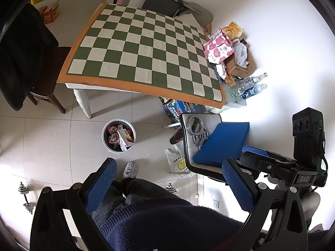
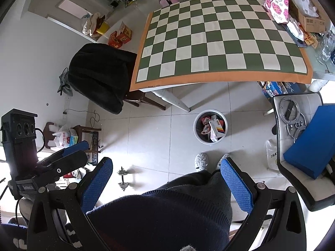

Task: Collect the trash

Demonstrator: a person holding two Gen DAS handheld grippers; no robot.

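A round white trash bin (image 1: 119, 135) stands on the tiled floor in front of the table; it holds several cartons and wrappers. It also shows in the right wrist view (image 2: 210, 127). The checkered green-and-cream tablecloth (image 1: 144, 50) is bare, with trash piled off its right edge: a pink flowered bag (image 1: 218, 47), a cardboard box (image 1: 238, 67) and plastic bottles (image 1: 249, 87). My left gripper (image 1: 169, 179) is open and empty, held high over the person's knees. My right gripper (image 2: 166, 177) is open and empty too. The right gripper shows in the left wrist view (image 1: 272, 161), the left one in the right wrist view (image 2: 62, 159).
A black chair (image 1: 23, 56) with a dark coat stands at the table's left. A chair (image 1: 201, 142) at the right holds a blue box (image 1: 223, 142) and metal rings. A plastic bag (image 1: 178, 163) and dumbbells (image 2: 123, 177) lie on the floor.
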